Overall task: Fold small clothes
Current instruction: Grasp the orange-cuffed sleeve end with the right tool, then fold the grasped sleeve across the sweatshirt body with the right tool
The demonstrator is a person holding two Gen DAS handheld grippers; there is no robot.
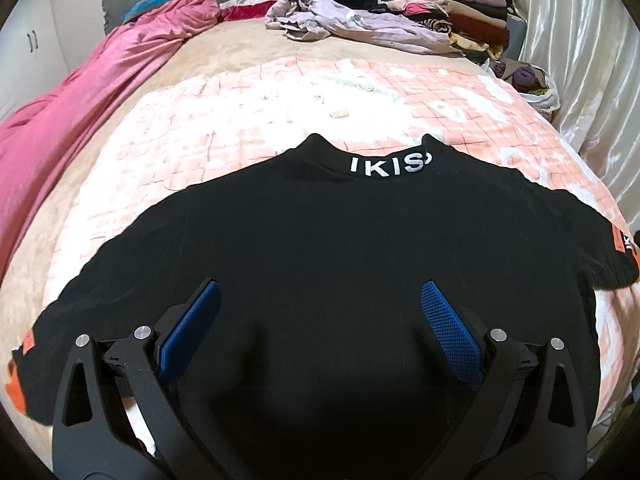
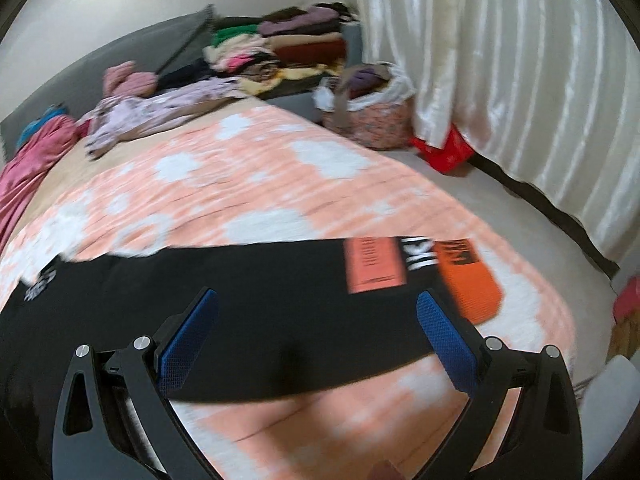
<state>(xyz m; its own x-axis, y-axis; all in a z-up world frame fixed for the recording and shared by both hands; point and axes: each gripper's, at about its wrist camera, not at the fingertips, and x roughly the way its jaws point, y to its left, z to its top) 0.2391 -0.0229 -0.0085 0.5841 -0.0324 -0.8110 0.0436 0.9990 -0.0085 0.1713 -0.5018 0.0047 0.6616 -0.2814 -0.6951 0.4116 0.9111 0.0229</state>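
A black sweater (image 1: 320,248) with white letters on its collar (image 1: 390,164) lies flat on the peach patterned blanket (image 1: 248,112), sleeves spread to both sides, orange cuffs at the ends. My left gripper (image 1: 320,300) hovers open over the sweater's body, nothing between its blue pads. In the right wrist view the right sleeve (image 2: 248,280) stretches across, with an orange patch (image 2: 374,266) and orange cuff (image 2: 468,280). My right gripper (image 2: 318,312) stands open above that sleeve, holding nothing. This view is motion-blurred.
A pink quilt (image 1: 80,112) runs along the bed's left side. A lilac garment (image 1: 352,24) and stacks of folded clothes (image 1: 448,0) sit at the head of the bed. A floral basket (image 2: 372,116), red bag (image 2: 444,152) and white curtain (image 2: 520,80) stand at the right.
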